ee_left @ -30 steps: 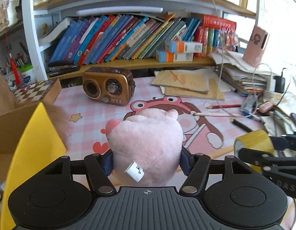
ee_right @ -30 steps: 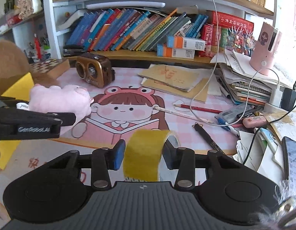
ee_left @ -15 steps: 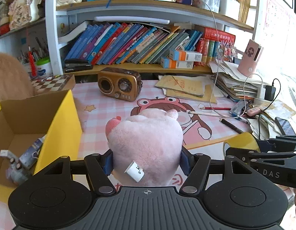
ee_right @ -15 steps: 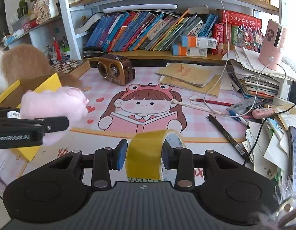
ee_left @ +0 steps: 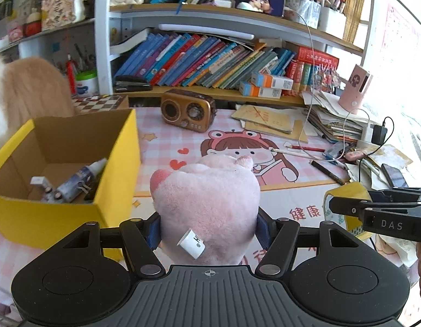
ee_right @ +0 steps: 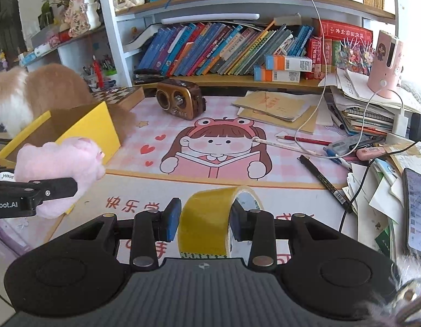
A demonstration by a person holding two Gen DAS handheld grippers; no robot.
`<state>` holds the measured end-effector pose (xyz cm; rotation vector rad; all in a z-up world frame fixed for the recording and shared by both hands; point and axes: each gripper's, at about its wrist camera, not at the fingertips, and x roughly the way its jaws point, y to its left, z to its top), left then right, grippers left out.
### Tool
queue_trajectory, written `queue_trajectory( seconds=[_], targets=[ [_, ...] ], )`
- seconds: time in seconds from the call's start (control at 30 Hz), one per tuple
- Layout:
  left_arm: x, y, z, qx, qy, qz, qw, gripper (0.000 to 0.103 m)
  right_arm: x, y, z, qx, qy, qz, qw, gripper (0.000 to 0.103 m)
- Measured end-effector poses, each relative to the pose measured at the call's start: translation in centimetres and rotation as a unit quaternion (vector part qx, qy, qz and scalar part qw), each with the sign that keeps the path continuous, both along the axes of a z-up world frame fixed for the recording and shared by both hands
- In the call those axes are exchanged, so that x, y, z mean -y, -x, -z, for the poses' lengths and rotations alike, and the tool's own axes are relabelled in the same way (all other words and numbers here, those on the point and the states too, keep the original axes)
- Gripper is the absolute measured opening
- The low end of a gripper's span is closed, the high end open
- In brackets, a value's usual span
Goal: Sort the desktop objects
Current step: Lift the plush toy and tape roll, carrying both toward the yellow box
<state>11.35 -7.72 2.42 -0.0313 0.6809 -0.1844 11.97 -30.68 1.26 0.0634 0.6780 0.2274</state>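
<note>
My left gripper [ee_left: 207,226] is shut on a pink plush toy [ee_left: 207,207] with a white tag, held above the desk mat just right of a yellow cardboard box [ee_left: 120,147]. The box holds a small bottle [ee_left: 82,177] and other bits. My right gripper [ee_right: 205,220] is shut on a roll of yellow tape [ee_right: 207,223], held above the mat's front edge. The plush [ee_right: 57,163] and the box [ee_right: 87,125] show at the left of the right wrist view; the tape [ee_left: 346,193] shows at the right of the left wrist view.
A brown retro radio [ee_left: 187,113] stands at the back of the pink mat. Pens and a pencil [ee_right: 305,139], cables, a phone [ee_right: 417,207] and paper stacks crowd the right side. A furry cat [ee_right: 38,92] stands behind the box. Bookshelves rise behind.
Both grippers have pulled back and up from the desk with their loads. The yellow box and its contents have come into fuller view at the left.
</note>
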Motion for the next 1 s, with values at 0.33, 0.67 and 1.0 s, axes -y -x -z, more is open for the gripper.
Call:
queue_trajectory(
  seconds=[0.33,0.67,1.0],
  targets=[
    [-1.9,2.8,-1.0,0.012,0.013,0.001,0.9998,0.065,-2.3,2.4,-1.7,0.016,-0.005,-0.021,1.0,0.035],
    [-5.3,4.4,-1.9,0.024,0.008,0.027,0.9993,0.065,-6.7,4.7,-3.0,0.026,-0.005,-0.012,1.0,0.035],
    [-9.5,6.2,-2.0,0.025,0.003,0.06,0.9979,0.065,-12.2,6.9,-3.6,0.024,-0.02,-0.012,0.999,0.035]
  ],
)
